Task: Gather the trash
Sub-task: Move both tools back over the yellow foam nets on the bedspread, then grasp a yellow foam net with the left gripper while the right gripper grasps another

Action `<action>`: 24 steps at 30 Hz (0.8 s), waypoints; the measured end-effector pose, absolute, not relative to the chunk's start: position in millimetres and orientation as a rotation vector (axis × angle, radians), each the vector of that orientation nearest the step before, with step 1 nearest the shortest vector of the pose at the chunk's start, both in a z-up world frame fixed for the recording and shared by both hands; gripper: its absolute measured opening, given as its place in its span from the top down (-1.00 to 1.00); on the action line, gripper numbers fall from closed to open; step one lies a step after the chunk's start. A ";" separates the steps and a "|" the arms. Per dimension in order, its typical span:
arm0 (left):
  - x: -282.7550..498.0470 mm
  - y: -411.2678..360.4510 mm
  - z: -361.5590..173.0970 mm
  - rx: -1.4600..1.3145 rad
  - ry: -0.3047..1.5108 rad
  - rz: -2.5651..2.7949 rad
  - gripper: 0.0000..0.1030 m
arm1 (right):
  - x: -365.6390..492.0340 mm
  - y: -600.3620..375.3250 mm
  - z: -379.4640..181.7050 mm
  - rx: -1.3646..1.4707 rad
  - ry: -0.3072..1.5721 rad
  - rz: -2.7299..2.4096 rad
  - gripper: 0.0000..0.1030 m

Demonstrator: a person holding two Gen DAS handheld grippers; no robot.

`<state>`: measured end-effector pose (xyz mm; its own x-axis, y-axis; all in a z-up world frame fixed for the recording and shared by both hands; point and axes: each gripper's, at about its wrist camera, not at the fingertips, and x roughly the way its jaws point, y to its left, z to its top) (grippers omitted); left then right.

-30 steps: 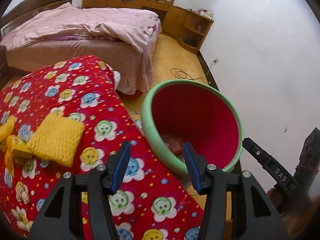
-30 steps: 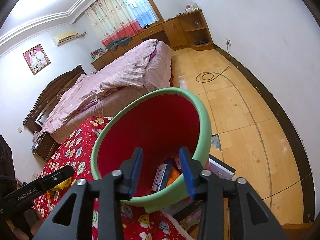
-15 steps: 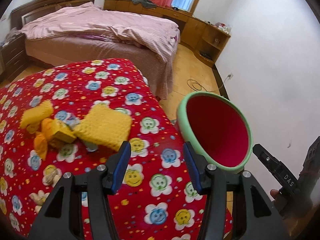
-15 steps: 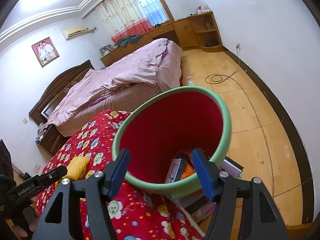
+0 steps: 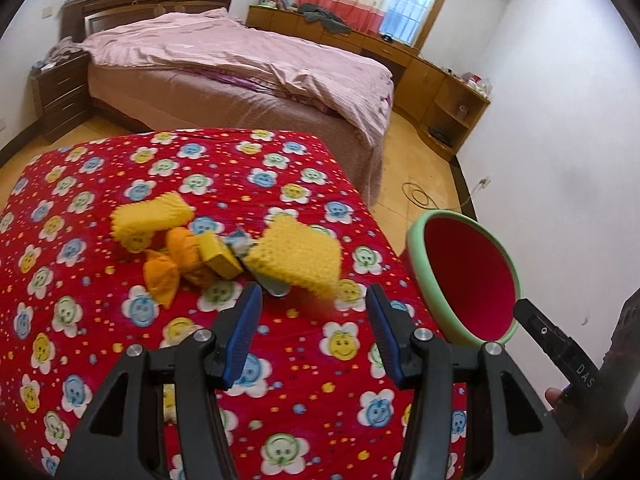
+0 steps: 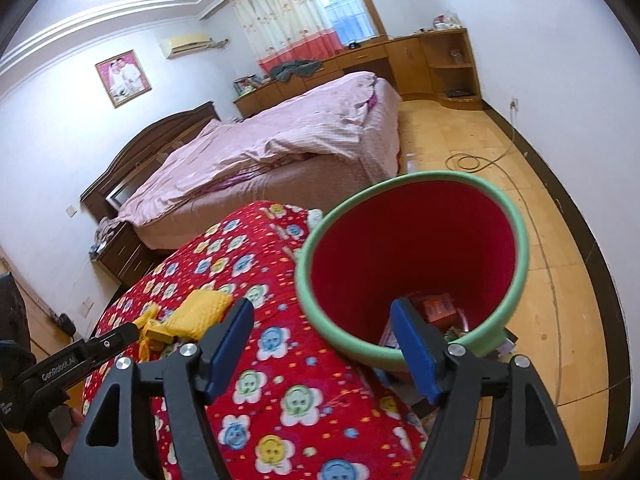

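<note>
Left gripper point(image 5: 314, 334) fingers apart, empty, near yellow foam net point(image 5: 296, 258) mid red flowery blanket point(image 5: 120, 176). Right gripper point(image 6: 324, 346) fingers apart, empty, by green-rimmed red bin point(image 6: 516, 216) at blanket edge.

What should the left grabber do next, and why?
Probably ease the open left gripper forward and down onto the yellow foam net just ahead of it. Its jaws are empty, that piece lies nearest on the red blanket, and the bin stands close by on its right.
</note>
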<state>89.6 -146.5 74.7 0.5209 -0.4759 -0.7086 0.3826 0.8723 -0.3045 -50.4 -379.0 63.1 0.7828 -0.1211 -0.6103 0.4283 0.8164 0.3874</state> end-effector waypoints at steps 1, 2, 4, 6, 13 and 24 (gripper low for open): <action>90.3 -142.4 74.9 -0.121 0.882 -0.510 -0.05 | -47.5 -375.6 63.5 0.538 0.609 -0.303 -0.43; 91.1 -138.2 75.2 -0.126 0.879 -0.504 -0.05 | -45.0 -371.8 63.6 0.533 0.614 -0.291 -0.43; 93.5 -128.5 75.6 -0.134 0.874 -0.486 -0.05 | -39.0 -364.7 63.3 0.525 0.624 -0.274 -0.43; 96.1 -120.5 75.9 -0.140 0.870 -0.469 -0.05 | -33.4 -357.8 63.1 0.517 0.631 -0.261 -0.43; 111.5 -89.9 74.6 -0.156 0.863 -0.404 -0.05 | -10.1 -334.6 62.3 0.490 0.659 -0.216 -0.55; 150.0 -46.1 65.3 -0.169 0.871 -0.269 -0.13 | 30.3 -312.5 59.8 0.468 0.676 -0.187 -0.68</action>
